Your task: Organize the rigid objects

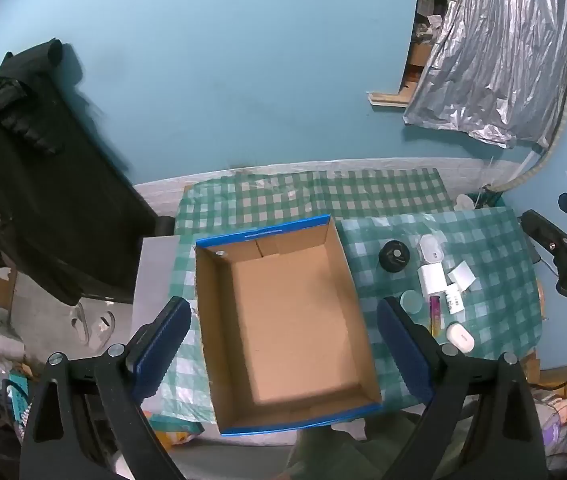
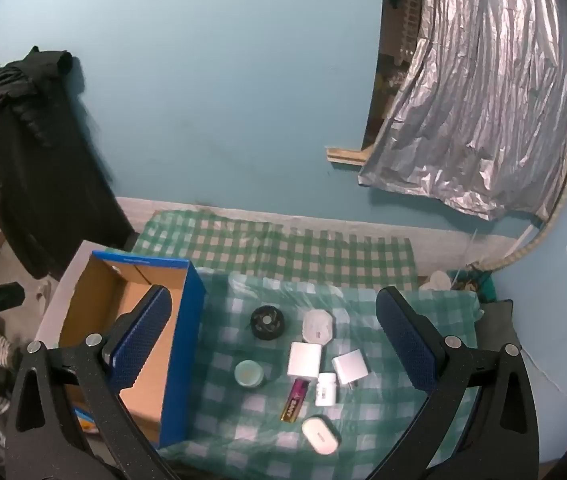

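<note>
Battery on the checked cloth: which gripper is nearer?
Right. The right gripper hangs open above the small items, battery just below it. The left gripper is open over the empty cardboard box, to the battery's left.

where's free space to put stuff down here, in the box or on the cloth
The cardboard box floor is wholly bare. Checked cloth between the wall and the black round part is free. Crowded: the cluster from that part down to the white oval case.
</note>
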Tool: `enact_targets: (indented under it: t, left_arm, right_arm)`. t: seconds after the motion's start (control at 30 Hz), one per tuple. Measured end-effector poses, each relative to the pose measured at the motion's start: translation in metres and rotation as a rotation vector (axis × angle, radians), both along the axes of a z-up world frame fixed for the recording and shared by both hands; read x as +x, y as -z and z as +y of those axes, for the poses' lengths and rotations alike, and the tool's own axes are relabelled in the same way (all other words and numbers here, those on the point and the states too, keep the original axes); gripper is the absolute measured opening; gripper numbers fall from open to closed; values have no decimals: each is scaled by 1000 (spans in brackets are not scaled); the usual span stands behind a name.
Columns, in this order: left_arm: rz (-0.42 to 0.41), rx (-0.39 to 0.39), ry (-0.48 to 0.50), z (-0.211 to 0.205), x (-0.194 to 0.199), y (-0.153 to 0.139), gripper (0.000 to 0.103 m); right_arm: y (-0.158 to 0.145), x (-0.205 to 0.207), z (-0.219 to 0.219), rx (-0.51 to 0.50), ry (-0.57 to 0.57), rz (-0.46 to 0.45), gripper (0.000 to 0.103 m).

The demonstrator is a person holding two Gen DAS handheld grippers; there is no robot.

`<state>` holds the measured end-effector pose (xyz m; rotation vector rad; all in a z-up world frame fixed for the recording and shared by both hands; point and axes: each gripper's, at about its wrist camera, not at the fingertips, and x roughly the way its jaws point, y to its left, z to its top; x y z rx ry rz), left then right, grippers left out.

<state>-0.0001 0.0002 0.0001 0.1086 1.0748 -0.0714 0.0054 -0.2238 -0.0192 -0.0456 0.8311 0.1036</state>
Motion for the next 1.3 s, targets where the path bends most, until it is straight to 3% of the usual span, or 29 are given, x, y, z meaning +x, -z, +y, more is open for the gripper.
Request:
enact_targets:
  t: [1.3]
  left_arm:
    - [11, 31, -13, -9, 0, 5, 95]
  right_arm:
    - [-2, 8, -12, -11, -12, 9, 102]
